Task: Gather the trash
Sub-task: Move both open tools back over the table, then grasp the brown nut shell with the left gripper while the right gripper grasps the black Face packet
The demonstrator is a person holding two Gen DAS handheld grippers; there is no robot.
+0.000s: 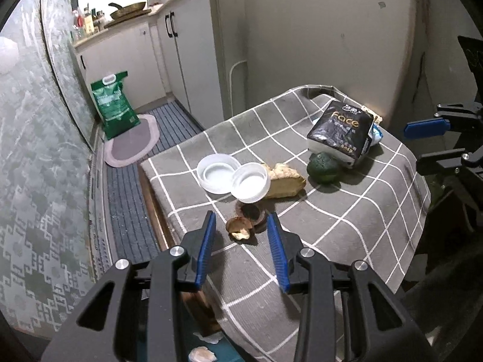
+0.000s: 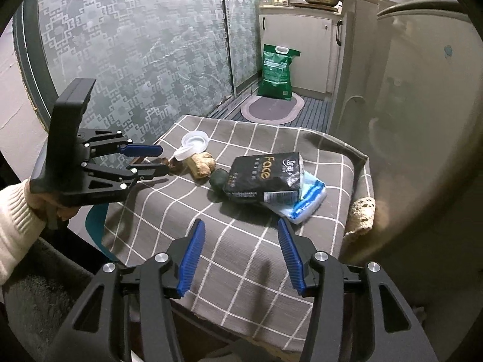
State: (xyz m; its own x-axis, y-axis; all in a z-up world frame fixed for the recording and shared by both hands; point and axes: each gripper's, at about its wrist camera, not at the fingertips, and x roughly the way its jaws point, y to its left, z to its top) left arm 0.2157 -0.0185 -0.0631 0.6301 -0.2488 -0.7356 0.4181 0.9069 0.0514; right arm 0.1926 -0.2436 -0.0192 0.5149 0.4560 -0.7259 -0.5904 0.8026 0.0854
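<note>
Your left gripper (image 1: 241,226) hangs over the near-left part of the checked cloth (image 1: 347,211), jaws spread wide, with the brown shells (image 1: 246,221) lying right between the fingertips. Those shells look like the trash nearest to hand. They look light, brittle and irregular, so I judge they will crumble or skid if you squeeze hard; close gently across the widest piece, low to the cloth, and expect crumbs. The cloth is soft and may bunch under the tips.

Just beyond the shells sit two white lids (image 1: 234,178), overlapping; the nearer one touches or overhangs the shells, so it may shift as you close. They look thin, stiff and slippery, best taken by the rim. Beside them lies a knobbly piece of ginger (image 1: 285,179), then a dark green vegetable (image 1: 323,167), then a black tissue pack (image 1: 341,134) resting on a blue-and-white pack (image 2: 308,196).

Your right gripper (image 2: 241,232) hovers above the near edge of the cloth, jaws spread and holding nothing, well apart from the shells.
</note>
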